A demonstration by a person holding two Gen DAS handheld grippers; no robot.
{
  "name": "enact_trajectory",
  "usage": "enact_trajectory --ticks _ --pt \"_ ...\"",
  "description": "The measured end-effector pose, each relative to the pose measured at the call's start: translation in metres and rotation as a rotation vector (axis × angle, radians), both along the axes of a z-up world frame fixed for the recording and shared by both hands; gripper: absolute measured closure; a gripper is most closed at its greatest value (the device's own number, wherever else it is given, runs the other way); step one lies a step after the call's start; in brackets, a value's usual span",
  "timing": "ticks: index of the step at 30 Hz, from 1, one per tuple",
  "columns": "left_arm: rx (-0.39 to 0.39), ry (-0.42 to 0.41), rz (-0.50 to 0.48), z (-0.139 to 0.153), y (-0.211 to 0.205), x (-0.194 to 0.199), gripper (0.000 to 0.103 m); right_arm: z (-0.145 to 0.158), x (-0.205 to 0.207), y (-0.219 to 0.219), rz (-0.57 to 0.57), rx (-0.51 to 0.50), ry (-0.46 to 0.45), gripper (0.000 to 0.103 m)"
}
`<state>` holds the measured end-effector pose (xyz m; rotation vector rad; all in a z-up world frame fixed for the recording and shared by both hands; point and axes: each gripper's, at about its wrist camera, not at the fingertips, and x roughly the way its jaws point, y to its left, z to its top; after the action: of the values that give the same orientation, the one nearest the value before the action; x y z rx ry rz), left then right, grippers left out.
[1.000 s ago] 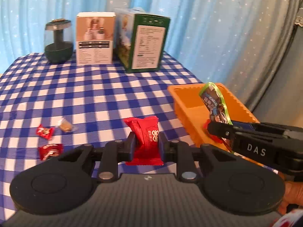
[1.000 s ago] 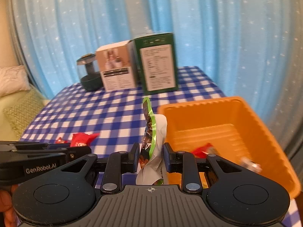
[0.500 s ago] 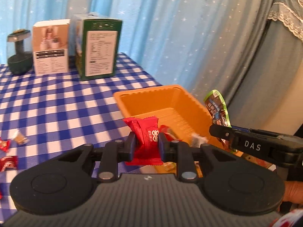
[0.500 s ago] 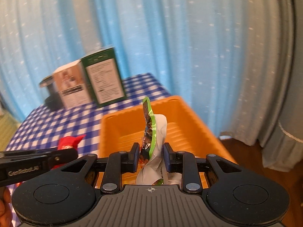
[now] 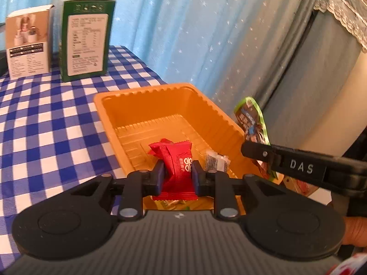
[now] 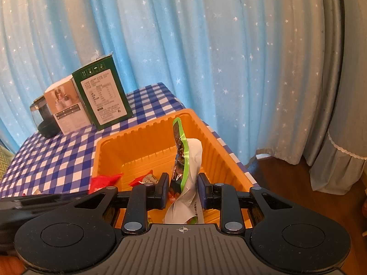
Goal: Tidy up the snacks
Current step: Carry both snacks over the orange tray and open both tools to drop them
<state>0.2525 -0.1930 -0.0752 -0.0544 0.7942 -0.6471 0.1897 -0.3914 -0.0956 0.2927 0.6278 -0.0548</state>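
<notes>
1. My left gripper (image 5: 177, 174) is clenched on a red packet (image 5: 176, 160), held over the near end of the orange bin (image 5: 142, 94).
2. My right gripper (image 6: 182, 189) is clenched on a green-edged pouch (image 6: 183, 158), also over the bin.
3. Step in hand: drop-off. Next, I judge: release both so they fall inside.

Orange tray (image 5: 128, 98), red snack (image 5: 177, 158), blue-white check cloth (image 5: 45, 119).

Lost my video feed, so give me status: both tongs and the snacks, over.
Left tongs shut on red packet. Right tongs shut on green pouch. Both over orange tray. Nothing blocking.
</notes>
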Motion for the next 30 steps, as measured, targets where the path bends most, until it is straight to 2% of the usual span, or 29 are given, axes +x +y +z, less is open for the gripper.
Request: enact_trajectory --ticks 9,20,24,25,28,30 --pt "0.03 -0.041 0.04 0.004 0.015 0.0 0.078 -0.002 0.005 0.003 0.011 0.024 0.014 0.076" --pt "0.077 -0.053 0.128 0.007 0.073 0.002 0.075 -0.002 0.006 0.005 0.039 0.092 0.015 0.076" --pt "0.09 -0.051 0.147 0.006 0.09 0.001 0.075 -0.004 0.01 0.006 0.049 0.152 0.023 0.076" --pt "0.094 -0.05 0.149 0.006 0.093 0.0 0.074 -0.004 0.011 0.005 0.051 0.168 0.025 0.074" --pt "0.103 -0.045 0.157 0.004 0.102 0.0 0.072 -0.003 0.012 0.004 0.031 0.197 0.016 0.048" --pt "0.112 -0.041 0.164 0.002 0.107 0.0 0.071 -0.001 0.011 0.004 0.025 0.195 0.005 0.047"
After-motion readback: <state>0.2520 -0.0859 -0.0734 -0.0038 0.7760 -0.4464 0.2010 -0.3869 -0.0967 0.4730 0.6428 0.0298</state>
